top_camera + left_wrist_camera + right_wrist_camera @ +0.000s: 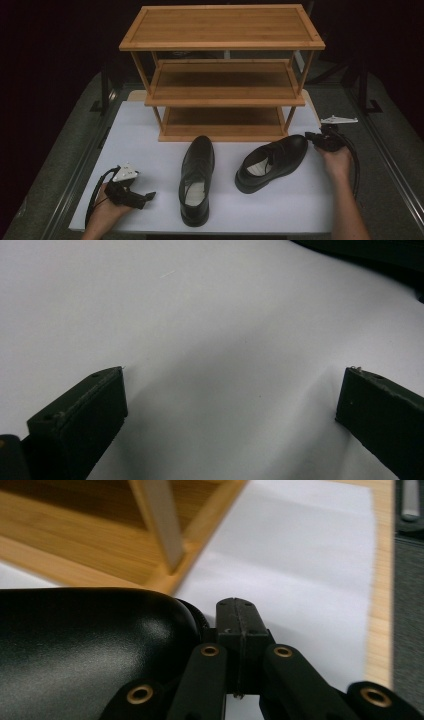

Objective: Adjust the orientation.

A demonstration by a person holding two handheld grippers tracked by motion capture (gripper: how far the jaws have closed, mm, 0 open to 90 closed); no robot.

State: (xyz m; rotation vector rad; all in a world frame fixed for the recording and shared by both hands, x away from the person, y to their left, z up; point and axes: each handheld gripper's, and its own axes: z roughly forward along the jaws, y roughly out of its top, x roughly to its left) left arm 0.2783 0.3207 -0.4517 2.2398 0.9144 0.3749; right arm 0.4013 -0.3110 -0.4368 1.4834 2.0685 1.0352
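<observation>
Right gripper (316,138): your jaws are pressed together, touching the toe of the right-hand shoe (272,160), gripping nothing. That shoe lies angled on the white table (150,125) before the wooden rack (222,75). Left gripper (142,198) rests wide open, empty, beside the other shoe (196,177). Likely step: nudging the shoe straight. Next, open up and take its rim.

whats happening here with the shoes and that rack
A person holds a gripper in each hand at a white table with a three-tier wooden shoe rack, its shelves bare. The right gripper, jaws closed together, sits against the toe of the right-hand black shoe, which lies angled in front of the rack. The left gripper is open over bare table, apart from the other black shoe.
</observation>
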